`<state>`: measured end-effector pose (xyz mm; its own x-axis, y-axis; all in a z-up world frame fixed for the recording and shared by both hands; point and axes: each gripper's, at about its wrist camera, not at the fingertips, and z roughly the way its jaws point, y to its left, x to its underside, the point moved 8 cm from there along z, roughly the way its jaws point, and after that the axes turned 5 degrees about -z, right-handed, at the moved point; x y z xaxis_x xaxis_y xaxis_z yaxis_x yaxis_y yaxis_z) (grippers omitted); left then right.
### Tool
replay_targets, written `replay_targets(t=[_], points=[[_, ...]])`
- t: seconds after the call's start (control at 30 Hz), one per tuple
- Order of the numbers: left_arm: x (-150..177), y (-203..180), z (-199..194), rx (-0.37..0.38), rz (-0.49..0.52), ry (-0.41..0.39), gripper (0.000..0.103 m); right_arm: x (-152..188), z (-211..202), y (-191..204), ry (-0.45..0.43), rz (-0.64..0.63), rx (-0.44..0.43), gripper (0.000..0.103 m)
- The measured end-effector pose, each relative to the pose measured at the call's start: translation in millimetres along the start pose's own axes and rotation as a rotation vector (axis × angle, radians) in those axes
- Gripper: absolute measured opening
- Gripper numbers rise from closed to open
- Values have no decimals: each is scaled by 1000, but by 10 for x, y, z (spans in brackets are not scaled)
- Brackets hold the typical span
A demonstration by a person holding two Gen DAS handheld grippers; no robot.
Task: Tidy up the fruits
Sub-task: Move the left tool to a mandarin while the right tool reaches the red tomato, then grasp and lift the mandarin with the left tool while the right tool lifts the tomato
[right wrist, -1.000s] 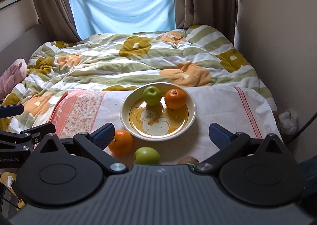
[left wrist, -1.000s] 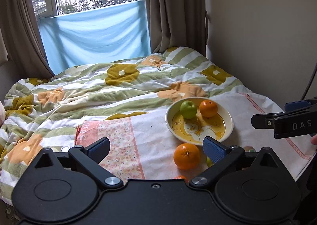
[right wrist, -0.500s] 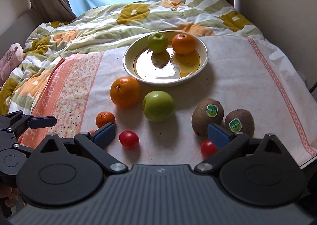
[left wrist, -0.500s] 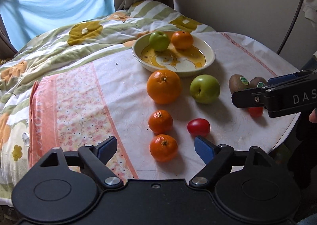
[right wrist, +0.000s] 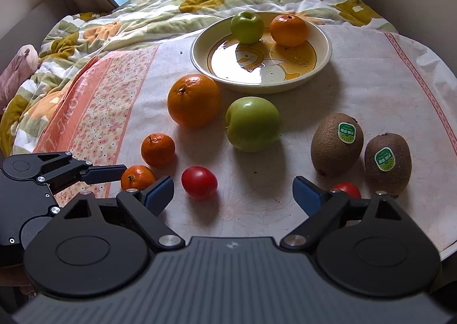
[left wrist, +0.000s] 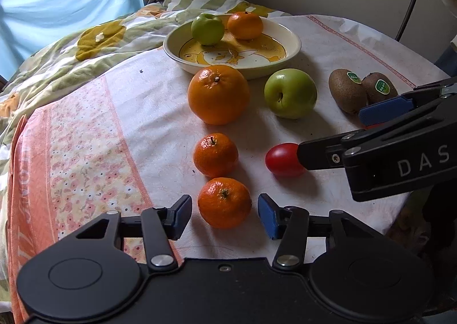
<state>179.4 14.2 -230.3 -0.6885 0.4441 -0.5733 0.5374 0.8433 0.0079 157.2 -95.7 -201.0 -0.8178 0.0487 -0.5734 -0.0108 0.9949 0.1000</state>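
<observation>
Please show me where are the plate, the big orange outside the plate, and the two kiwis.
plate (right wrist: 325, 47): right wrist view, on its right rim.
big orange (right wrist: 194, 104): right wrist view, middle of its peel.
kiwis (right wrist: 337, 144): right wrist view, body of the left kiwi, near its sticker.

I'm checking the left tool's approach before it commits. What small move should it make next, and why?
Probably ease the left tool slightly forward, then close. Its open jaws already flank the nearest mandarin, which lies free on the tablecloth, but the pads sit near the fruit's near half. The plate has room for it beside the apple.
</observation>
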Motion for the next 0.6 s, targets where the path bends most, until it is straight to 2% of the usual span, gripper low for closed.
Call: replay_targets(t=[0.03, 0.13, 0.3, 0.43, 0.6], points=[[7, -13, 13, -3, 11, 3, 48, 1, 12, 8, 2, -2, -2, 102], [3, -24, 15, -10, 20, -5, 45, 10, 39, 28, 8, -6, -6, 100], [1, -17, 10, -4, 7, -9, 44, 19, 76, 50, 18, -9, -12, 92], [8, -1, -11, -11, -1, -11, 44, 35, 130, 86, 33, -24, -22, 79], [26, 78, -79, -30, -26, -20, 44, 37, 202, 146, 39, -43, -32, 77]])
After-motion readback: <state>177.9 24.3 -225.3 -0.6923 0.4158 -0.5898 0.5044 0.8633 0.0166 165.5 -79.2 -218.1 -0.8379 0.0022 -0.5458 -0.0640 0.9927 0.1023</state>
